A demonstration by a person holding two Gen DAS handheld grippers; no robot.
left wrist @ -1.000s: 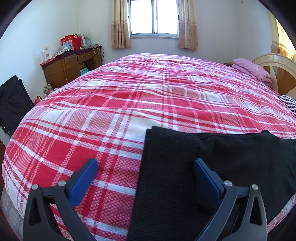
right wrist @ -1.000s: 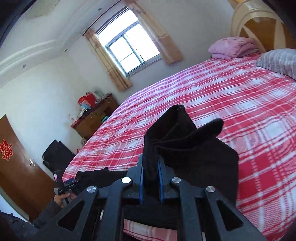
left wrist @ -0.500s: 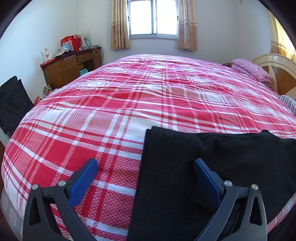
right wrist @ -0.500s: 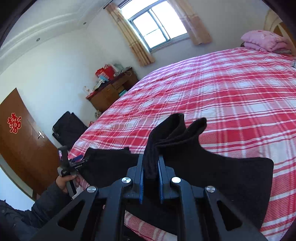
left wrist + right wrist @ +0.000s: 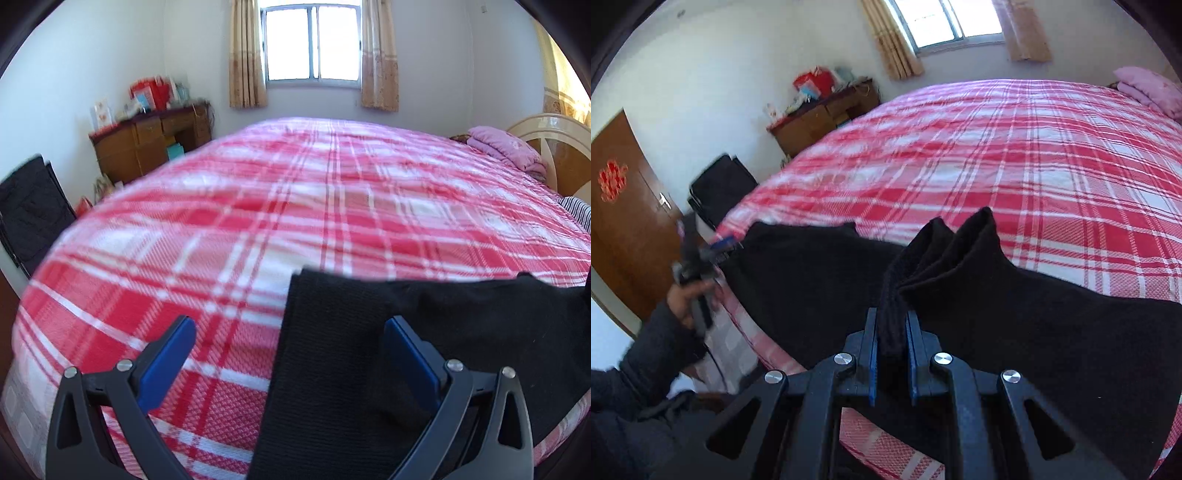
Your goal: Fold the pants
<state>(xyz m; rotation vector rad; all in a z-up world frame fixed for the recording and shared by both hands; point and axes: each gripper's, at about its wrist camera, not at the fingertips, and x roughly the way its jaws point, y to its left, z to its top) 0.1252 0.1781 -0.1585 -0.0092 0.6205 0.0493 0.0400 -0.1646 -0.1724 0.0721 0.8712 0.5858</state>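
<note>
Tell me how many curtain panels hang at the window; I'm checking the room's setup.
2. One curtain panel hangs at the window's left side, the other curtain panel at its right. Nothing suggests more hidden.

Red plaid bed [image 5: 258,229] with black pants [image 5: 461,325], pink bedding [image 5: 506,147]

Bright daylight from the window [image 5: 312,48] at the far wall — panes blown out to white, w/ glare. Walls evenly lit, shadows soft. Heavy fisheye bend; dark vignette in all corners. Left-wrist view slightly motion-blurred on the bedspread [image 5: 258,206] and desk clutter. Right-wrist view: the hand [image 5: 689,295] at left is smeared — probably motion blur.
</note>
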